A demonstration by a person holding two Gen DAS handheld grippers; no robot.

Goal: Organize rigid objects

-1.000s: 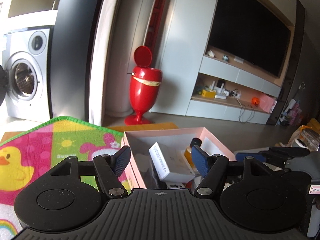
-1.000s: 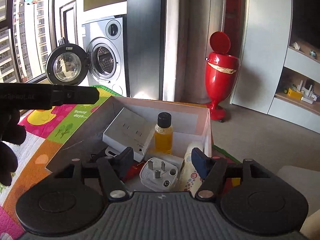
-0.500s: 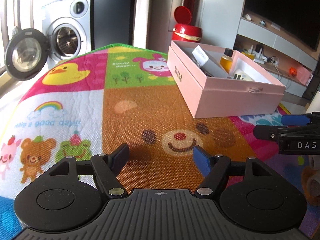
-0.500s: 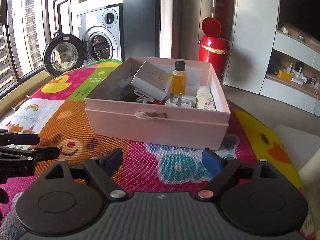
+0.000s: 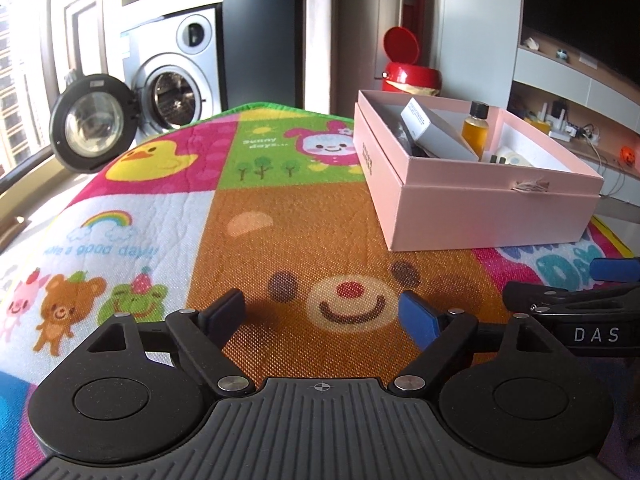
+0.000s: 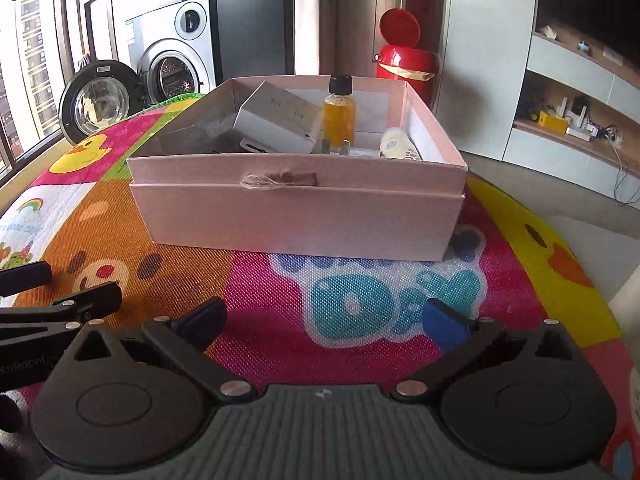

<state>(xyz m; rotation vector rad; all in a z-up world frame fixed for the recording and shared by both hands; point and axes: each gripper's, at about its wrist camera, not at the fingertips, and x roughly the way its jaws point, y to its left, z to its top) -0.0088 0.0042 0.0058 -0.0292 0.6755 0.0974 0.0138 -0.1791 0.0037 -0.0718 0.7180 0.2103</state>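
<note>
Nearest you, both your left gripper (image 5: 322,312) and right gripper (image 6: 326,322) have just been opening and stand wide, empty, over the mat (image 5: 320,220) reading "Sunny days". Beyond, the pink box (image 6: 298,216) sits on the mat, broadside to the right gripper, holding an upright amber bottle (image 6: 339,118) and a tilted white carton (image 6: 280,122).

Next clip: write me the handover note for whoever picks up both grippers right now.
Left gripper: open, empty, jaws just opened wider, above the play mat.
Right gripper: open, empty, jaws just opened wider, facing the pink box.
Things: the box stands on the mat and holds a white carton leaning inside, an upright amber bottle, a plug and a patterned tube.
Done: nothing lifted out yet.
Left: take the items out and sort them; the bottle looks easiest to reach first.
</note>
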